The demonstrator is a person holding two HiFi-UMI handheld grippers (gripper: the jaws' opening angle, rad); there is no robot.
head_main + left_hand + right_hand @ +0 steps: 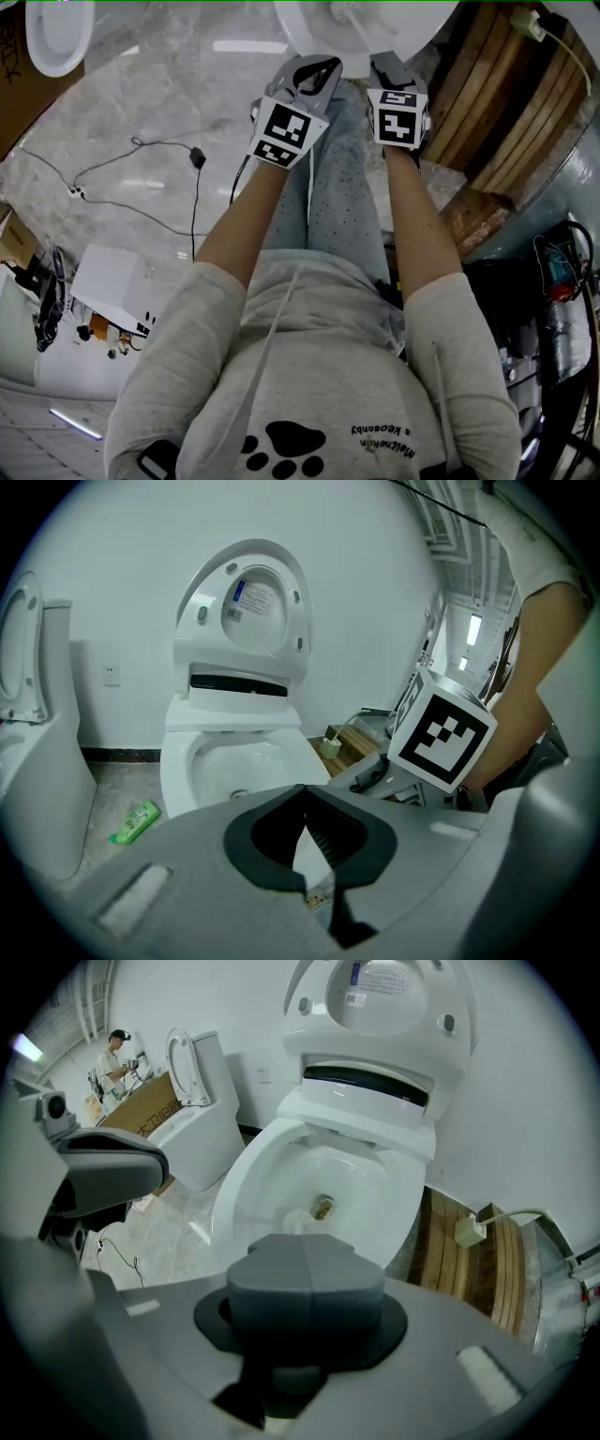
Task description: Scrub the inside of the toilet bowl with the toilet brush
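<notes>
A white toilet stands in front of me with its lid and seat raised; its bowl (234,761) (319,1180) is open, with a drain at the bottom, and its rim (356,23) lies at the top of the head view. No toilet brush shows in any view. My left gripper (317,67) (302,789) hovers short of the rim, its curved jaws meeting at the tips around nothing. My right gripper (390,64) (305,1241) hangs beside it over the bowl's front edge, jaws pressed together and empty.
A second toilet (33,714) (197,1101) stands to the left, with a green bottle (136,822) on the floor between the two. Wooden planks (469,1251) (497,103) lie to the right. Cables (141,178) and a white box (108,286) are on the floor.
</notes>
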